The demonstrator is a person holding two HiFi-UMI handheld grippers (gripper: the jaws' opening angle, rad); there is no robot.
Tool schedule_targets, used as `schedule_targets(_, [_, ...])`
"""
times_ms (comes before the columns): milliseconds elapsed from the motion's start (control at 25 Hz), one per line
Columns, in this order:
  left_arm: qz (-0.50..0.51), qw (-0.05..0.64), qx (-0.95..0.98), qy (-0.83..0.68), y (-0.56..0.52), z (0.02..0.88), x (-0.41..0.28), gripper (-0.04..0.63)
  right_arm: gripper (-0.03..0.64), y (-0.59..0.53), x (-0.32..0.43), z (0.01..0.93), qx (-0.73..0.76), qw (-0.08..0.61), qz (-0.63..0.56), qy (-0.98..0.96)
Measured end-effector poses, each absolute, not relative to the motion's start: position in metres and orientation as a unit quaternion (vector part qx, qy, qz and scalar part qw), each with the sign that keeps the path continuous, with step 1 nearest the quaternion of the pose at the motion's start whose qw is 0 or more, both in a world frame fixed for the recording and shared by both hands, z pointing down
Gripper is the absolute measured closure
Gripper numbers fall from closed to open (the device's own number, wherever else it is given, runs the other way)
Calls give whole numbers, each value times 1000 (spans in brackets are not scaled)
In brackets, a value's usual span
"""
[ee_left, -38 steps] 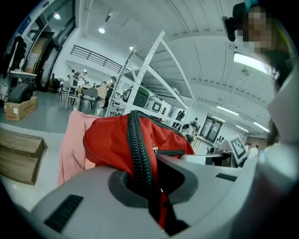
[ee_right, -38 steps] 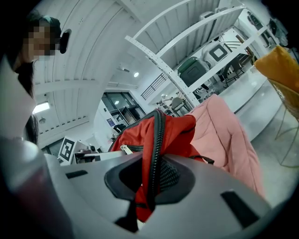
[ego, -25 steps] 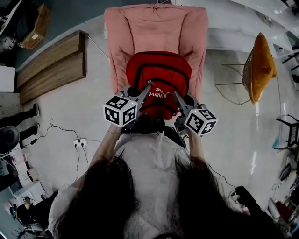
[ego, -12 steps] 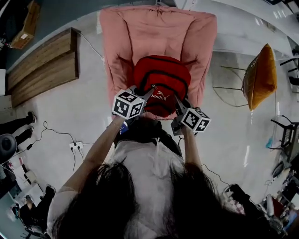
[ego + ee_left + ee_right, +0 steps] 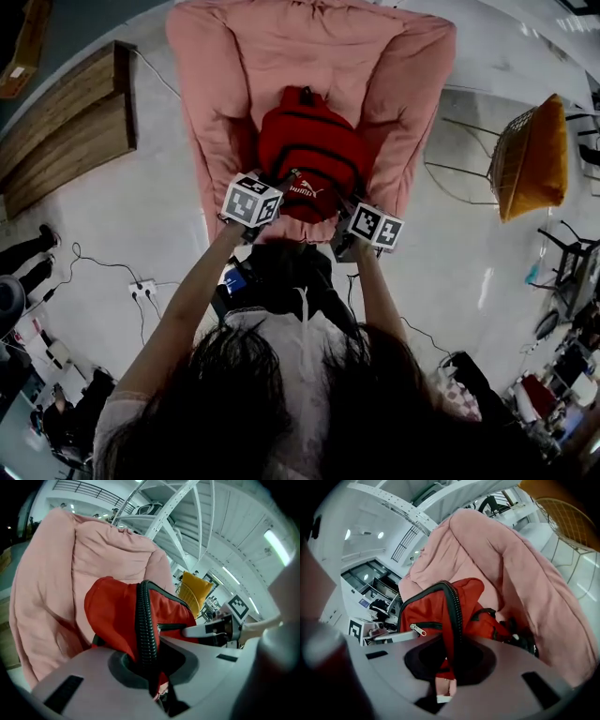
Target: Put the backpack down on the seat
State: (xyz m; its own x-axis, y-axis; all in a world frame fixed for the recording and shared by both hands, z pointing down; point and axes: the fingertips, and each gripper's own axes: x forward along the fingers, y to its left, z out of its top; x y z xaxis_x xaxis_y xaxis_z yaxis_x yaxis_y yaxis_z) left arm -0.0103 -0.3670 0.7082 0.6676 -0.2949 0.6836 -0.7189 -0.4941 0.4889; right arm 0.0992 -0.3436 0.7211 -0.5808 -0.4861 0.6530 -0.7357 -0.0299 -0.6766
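Your left tool (image 5: 150,663) and right tool (image 5: 450,660) are each clamped on the red backpack (image 5: 309,155) at its zipper rim, equally near at the seat (image 5: 309,56) front; the backpack lies over the seat cushion, long axis toward the seat's backrest.

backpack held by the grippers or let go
Held: left gripper and right gripper are both shut on the backpack at its black zipper seam, over the pink armchair.

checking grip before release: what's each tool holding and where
Both hold the red backpack: the left tool is shut on its black zipper edge at one side, the right tool on the other.
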Motion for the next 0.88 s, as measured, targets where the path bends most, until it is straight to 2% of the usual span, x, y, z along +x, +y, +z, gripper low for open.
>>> schedule_targets(160, [256,416,815,-311,-392,736,-14,549,563,-367,99,745,442,124,568,-683])
schedule_targets(600, [311,455,761,-343,-415,830,-28,548,563,-388,91,820,419,230,559,-677])
schedule_targets(880, [340,464,728,-374,-414,858,-27,548,563,-389,95,844,441,242,578,-643])
